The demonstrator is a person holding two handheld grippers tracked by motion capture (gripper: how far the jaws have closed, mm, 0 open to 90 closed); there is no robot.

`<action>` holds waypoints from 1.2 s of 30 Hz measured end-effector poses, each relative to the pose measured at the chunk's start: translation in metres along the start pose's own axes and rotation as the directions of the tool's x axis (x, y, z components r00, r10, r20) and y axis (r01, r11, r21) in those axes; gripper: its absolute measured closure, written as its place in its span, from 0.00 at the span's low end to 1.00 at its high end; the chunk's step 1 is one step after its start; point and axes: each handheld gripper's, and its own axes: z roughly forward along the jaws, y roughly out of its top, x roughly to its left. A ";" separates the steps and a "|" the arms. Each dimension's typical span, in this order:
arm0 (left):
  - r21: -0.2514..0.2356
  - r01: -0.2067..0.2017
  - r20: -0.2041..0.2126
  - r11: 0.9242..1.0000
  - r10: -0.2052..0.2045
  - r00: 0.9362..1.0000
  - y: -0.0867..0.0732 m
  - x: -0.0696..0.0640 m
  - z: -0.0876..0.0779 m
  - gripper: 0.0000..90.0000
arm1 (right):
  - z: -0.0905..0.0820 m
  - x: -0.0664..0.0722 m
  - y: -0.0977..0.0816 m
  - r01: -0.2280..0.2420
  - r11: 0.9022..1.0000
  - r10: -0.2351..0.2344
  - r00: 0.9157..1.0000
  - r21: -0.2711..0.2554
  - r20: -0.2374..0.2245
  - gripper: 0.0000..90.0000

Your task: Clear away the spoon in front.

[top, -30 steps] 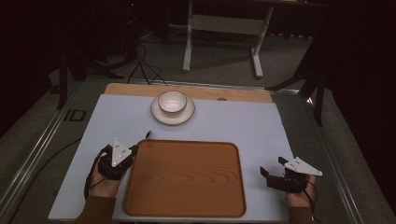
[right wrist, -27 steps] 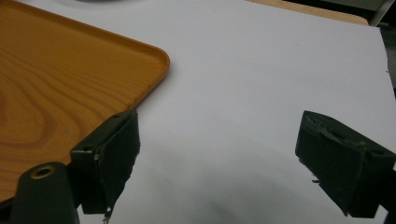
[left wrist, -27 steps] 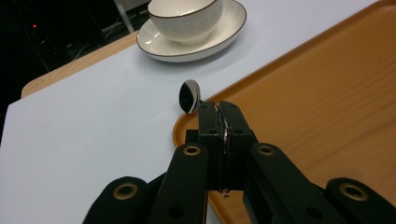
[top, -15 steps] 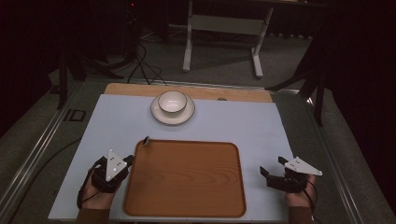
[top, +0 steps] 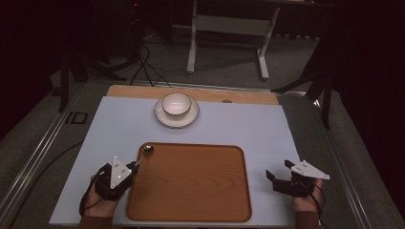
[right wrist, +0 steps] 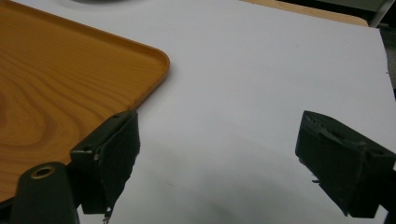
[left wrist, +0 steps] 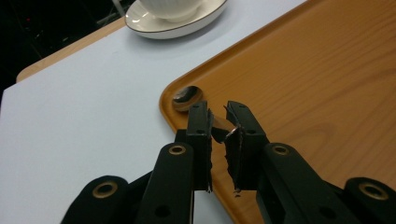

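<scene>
A metal spoon [top: 149,149] lies with its bowl [left wrist: 188,97] in the far left corner of the wooden tray [top: 191,186]. Its handle runs back over the tray's rim into my left gripper [top: 135,166]. In the left gripper view the jaws of that gripper [left wrist: 219,126] have just been opening. They stand a little apart, with the handle's end between them. My right gripper [top: 279,169] rests on the white mat right of the tray, its jaws wide open around nothing [right wrist: 226,154].
A white cup [top: 176,104] stands on a saucer [top: 176,119] at the far middle of the mat; the saucer [left wrist: 159,25] also shows in the left gripper view. The tray's near right corner [right wrist: 56,84] lies close to my right gripper's left jaw. A table frame stands on the floor beyond.
My left hand has drawn back a little toward the near edge, and the spoon's bowl has come down into the tray's corner. The right hand has stayed put.
</scene>
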 end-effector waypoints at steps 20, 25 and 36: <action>-0.028 0.054 0.051 0.998 -0.052 0.997 -0.003 0.005 0.007 0.54 | 0.000 0.000 0.000 0.002 1.000 -0.002 1.000 0.000 0.002 0.15; -0.038 0.094 0.026 0.995 -0.093 0.995 -0.002 0.018 0.009 0.47 | 0.000 0.000 0.000 0.003 1.000 -0.003 1.000 0.000 0.002 0.15; -0.016 0.168 -0.023 0.986 -0.169 0.985 0.001 0.047 0.025 0.34 | 0.000 0.001 0.000 0.004 1.000 -0.004 1.000 -0.006 0.005 0.15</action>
